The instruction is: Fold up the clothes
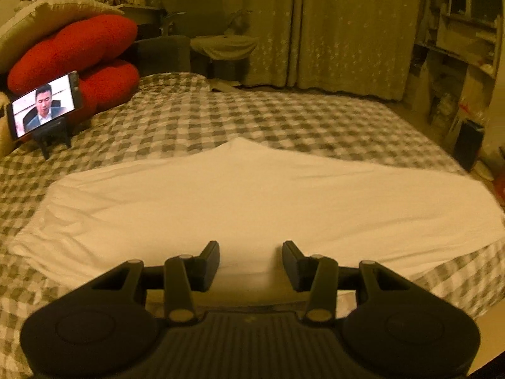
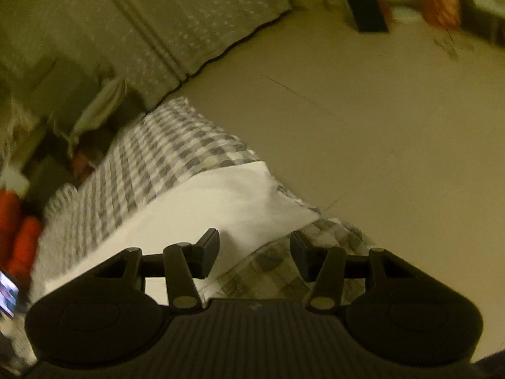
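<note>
Bed with a grey-and-white checked cover [image 1: 195,117] fills most of the left wrist view. White garment [image 1: 240,208] lies spread flat across the near half of the cover, its long side running left to right and a soft peak at its far edge.

Left gripper [image 1: 251,249] hangs over the garment's near edge, fingers apart, nothing between them.

Far left: two red cushions [image 1: 72,50] under a pale pillow [image 1: 41,15]; a phone [image 1: 44,104] with a lit screen stands on a dark stand [image 1: 53,135] on the cover. Patterned curtains [image 1: 331,31] along the far wall, cluttered shelves [image 1: 457,53] at right.

Right wrist view is blurred and tilted. Right gripper [image 2: 255,246] is over the bed corner beside bare pale floor [image 2: 378,126], fingers apart and empty, garment edge below.
</note>
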The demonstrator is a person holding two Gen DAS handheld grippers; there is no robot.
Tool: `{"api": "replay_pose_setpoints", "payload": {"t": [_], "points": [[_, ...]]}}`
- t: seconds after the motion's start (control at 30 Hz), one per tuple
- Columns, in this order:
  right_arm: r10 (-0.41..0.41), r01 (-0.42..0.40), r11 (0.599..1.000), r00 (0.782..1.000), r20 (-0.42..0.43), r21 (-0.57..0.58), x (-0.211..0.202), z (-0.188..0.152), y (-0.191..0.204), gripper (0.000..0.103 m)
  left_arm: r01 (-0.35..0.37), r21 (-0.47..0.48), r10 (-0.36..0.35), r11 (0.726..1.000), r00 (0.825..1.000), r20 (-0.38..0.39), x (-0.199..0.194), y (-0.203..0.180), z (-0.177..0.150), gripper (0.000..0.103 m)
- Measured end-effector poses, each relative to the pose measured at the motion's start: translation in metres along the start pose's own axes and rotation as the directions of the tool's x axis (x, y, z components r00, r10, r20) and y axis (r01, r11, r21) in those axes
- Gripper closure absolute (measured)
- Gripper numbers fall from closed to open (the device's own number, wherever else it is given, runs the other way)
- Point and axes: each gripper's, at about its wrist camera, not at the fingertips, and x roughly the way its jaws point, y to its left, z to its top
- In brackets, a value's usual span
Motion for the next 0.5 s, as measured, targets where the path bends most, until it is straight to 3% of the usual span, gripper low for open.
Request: {"api": "replay_pose_setpoints", "payload": {"t": [0.17, 0.27, 0.5], "points": [[0.055, -0.051, 0.993, 0.998, -0.033, 0.104, 0.004, 0.001, -0.013, 0.049, 0.024, 0.008, -0.025, 1.000, 0.999, 0.035, -0.005, -0.008, 0.000, 0.058], [0.045, -0.038, 0.982, 0.999, -0.031, 0.184, 0.008, 0.003, -0.022, 0.049, 0.030, -0.001, -0.030, 1.000, 0.999, 0.043, -0.004, -0.009, 0.001, 0.058], [0.105, -0.088, 0.914, 0.994, -0.021, 0.396, 0.020, 0.006, -0.047, 0.047, 0.045, -0.015, -0.044, 0.999, 0.998, 0.050, 0.000, -0.012, 0.006, 0.058]]}}
